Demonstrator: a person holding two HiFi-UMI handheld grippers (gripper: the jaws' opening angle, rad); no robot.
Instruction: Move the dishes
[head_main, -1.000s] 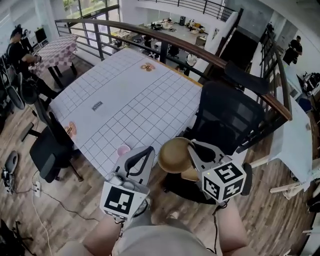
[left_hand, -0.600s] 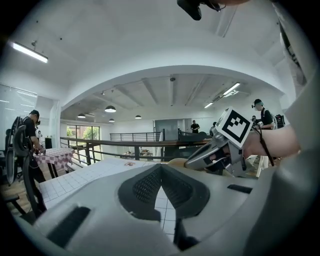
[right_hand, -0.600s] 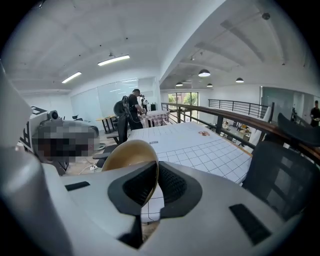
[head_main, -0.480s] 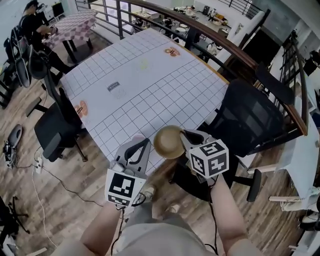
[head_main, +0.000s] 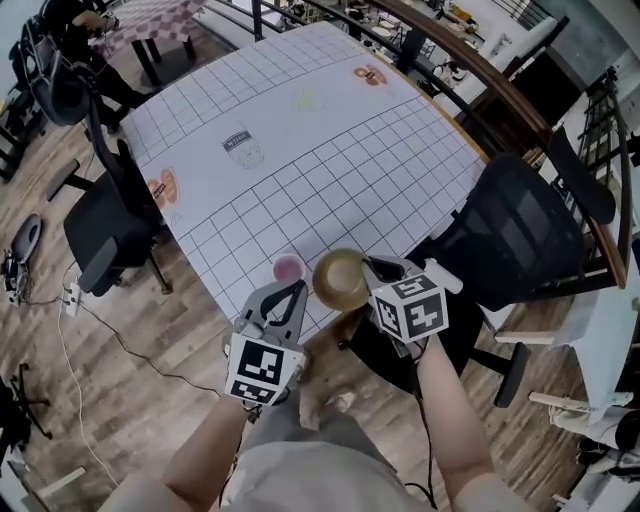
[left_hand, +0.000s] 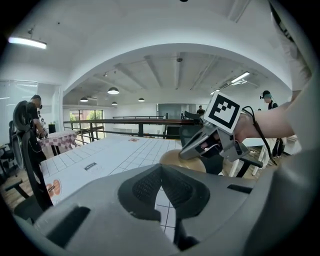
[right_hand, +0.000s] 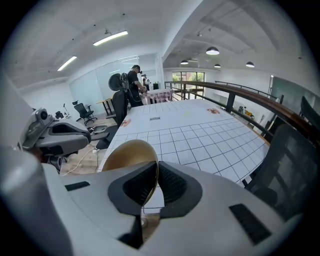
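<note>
The right gripper (head_main: 368, 270) is clenching its ribbed black pads on the thin rim of a smooth, tan, round bowl (head_main: 338, 278). In the right gripper view the rim is running up between the two pads, and the bowl (right_hand: 127, 156) is bulging out to the left of those jaws, tilted on edge. From the head view it is hanging over the near edge of the bench (head_main: 300, 170).

The left gripper (head_main: 294, 295) is pressing its jaws together with nothing between them. Its own view is showing the pads meeting, with the bowl (left_hand: 184, 161) ahead and to the right of them.

A small round pink dish (head_main: 288, 268) is lying flat on the bench just beyond the left jaws' tips and just beside the bowl. Whether dish and bowl are touching cannot be told.

The bench is wearing a white covering ruled in a dark square grid, which is spreading wide beyond both jaws, with flat printed marks far out on it. A black mesh office chair (head_main: 520, 235) is crowding the bench's side to the right of the right jaws. Another black chair (head_main: 100, 245) is standing well to the left of the left jaws. Plank wood floor (head_main: 130, 400) is lying below and behind both grippers.
</note>
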